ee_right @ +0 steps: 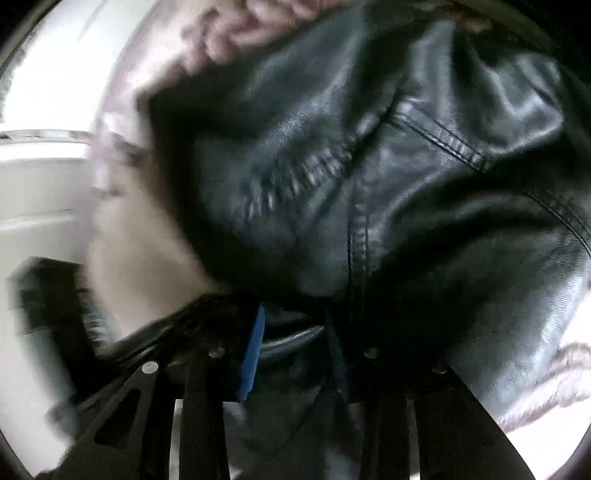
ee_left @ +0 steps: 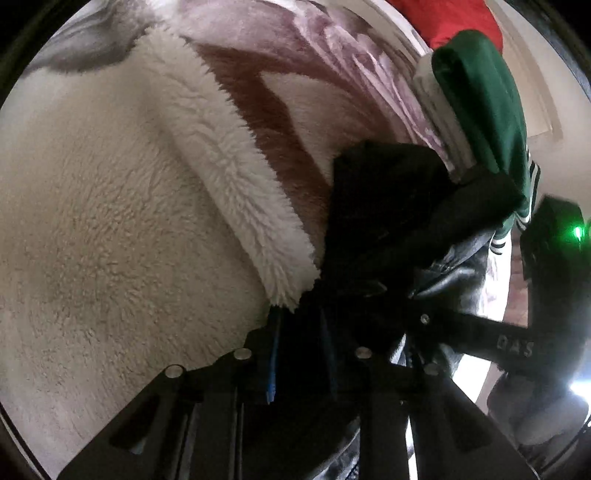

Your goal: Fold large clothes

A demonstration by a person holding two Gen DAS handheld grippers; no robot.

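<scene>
Both wrist views look steeply down (close) at leather jacket (ee_right: 369, 166).

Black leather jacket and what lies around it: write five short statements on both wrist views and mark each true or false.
1. The black leather jacket fills most of the right wrist view. True.
2. The fleece in the left wrist view is bright blue. False: it is cream white.
3. A green garment lies beyond the dark clothing in the left wrist view. True.
4. The leather shows no stitching. False: stitched seams run across it.
5. The red item sits at the bottom of the left wrist view. False: it is at the top edge, above the green garment.
</scene>
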